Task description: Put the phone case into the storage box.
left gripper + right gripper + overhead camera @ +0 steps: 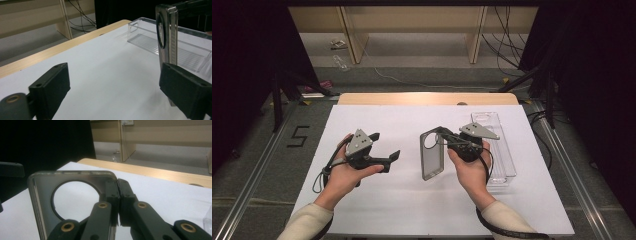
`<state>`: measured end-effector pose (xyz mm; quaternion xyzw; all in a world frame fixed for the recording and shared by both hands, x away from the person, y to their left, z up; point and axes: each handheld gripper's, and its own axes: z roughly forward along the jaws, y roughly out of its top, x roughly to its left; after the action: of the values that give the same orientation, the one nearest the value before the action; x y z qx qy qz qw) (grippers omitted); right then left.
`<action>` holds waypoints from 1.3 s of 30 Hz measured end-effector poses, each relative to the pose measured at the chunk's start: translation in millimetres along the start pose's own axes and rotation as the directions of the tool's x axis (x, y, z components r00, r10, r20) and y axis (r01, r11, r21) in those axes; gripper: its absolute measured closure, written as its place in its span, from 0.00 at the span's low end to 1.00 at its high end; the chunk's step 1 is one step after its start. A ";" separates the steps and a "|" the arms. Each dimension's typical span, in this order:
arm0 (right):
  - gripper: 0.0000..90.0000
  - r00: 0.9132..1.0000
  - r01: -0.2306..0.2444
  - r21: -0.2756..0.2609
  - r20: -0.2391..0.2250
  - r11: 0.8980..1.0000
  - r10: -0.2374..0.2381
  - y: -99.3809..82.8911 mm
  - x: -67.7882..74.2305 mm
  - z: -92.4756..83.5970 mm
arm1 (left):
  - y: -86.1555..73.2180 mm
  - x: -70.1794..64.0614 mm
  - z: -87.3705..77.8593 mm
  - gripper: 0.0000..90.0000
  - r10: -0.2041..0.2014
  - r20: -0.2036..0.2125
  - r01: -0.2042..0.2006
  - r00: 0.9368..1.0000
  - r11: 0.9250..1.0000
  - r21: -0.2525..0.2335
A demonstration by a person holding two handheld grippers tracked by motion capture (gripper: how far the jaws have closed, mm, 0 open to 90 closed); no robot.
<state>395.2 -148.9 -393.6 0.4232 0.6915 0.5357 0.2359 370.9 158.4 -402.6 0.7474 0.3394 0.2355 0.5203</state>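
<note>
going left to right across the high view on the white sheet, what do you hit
left gripper, jaws apart and holding nothing → phone case, smoky translucent with a round camera hole, held up by its edge → right gripper, shut on the case → clear plastic tray lying near the sheet's right edge

- The table (362,210) carried a white top, and a strip of light wood (427,98) ran along its far edge.
- A clear plastic tray (499,150) lay directly on the white top, just beyond the fingers of the right hand (472,170) and near the table's right edge.
- The tray was long and lay with its length toward the far edge; its floor was ribbed (175,53).
- The white surface between the fingers of both hands was bare.
- The floor (257,150) beside the table was grey, with a number 5 (298,136) marked on it.
</note>
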 end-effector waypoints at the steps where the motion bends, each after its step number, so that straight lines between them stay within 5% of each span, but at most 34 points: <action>1: 0.99 1.000 0.000 -0.001 0.001 1.000 0.000 0.3 -0.3 -0.2 | -0.9 0.5 -0.6 0.07 0.001 -0.003 -0.001 1.000 1.000 0.004; 39: 0.99 0.999 -0.006 -0.038 0.033 0.999 0.007 14.0 -16.9 -10.9 | -15.2 16.3 -14.2 0.00 0.005 -0.051 -0.004 0.999 1.000 0.030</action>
<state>400.4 -168.0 -379.1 0.4298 0.6760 0.5424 0.2533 367.6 182.9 -411.9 0.7496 0.3544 0.2506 0.4998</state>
